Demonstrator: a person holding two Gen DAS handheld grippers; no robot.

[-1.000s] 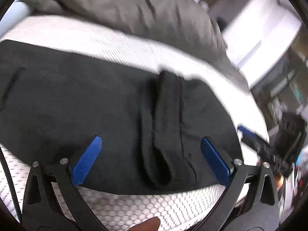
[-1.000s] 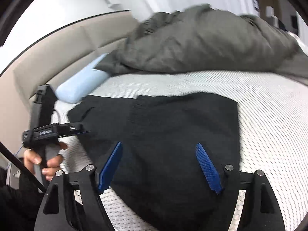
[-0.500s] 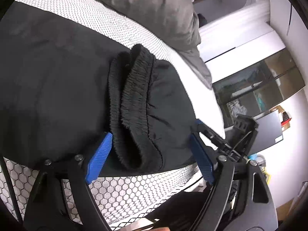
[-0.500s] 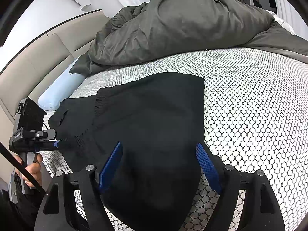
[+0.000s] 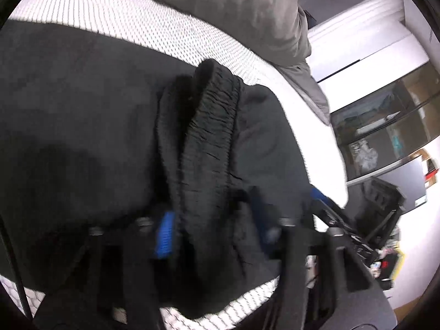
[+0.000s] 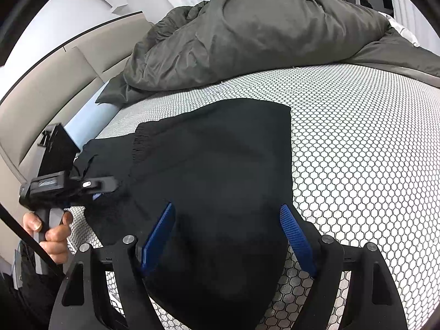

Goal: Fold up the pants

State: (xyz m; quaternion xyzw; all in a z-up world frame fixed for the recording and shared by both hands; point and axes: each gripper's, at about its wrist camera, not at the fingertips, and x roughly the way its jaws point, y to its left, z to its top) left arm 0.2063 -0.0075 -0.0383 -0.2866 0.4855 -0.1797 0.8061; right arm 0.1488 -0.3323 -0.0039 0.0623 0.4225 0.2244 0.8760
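Note:
Black pants [image 5: 82, 110] lie flat on the bed, their gathered elastic waistband [image 5: 211, 126] folded into a ridge. My left gripper [image 5: 213, 227] straddles that ridge at the pants' near edge; its jaws are closing and the blue pads [image 5: 165, 233] press the bunched waistband between them. The right wrist view shows the same pants [image 6: 220, 165] spread across the mattress, with the left gripper [image 6: 110, 185] biting their left edge. My right gripper [image 6: 228, 236] hovers open over the pants' near end, nothing pinched between its fingers.
A rumpled grey duvet [image 6: 261, 33] is heaped at the far side of the honeycomb-patterned mattress [image 6: 357, 137]. A pale blue pillow [image 6: 90, 115] lies by the beige headboard [image 6: 41, 96]. A hand [image 6: 52, 236] holds the left gripper's handle. Shelves and a desk [image 5: 385, 143] stand beyond the bed.
The left gripper has pushed forward onto the waistband fold and its jaws have drawn in from wide apart to tight around it. The right gripper has barely shifted and stays open.

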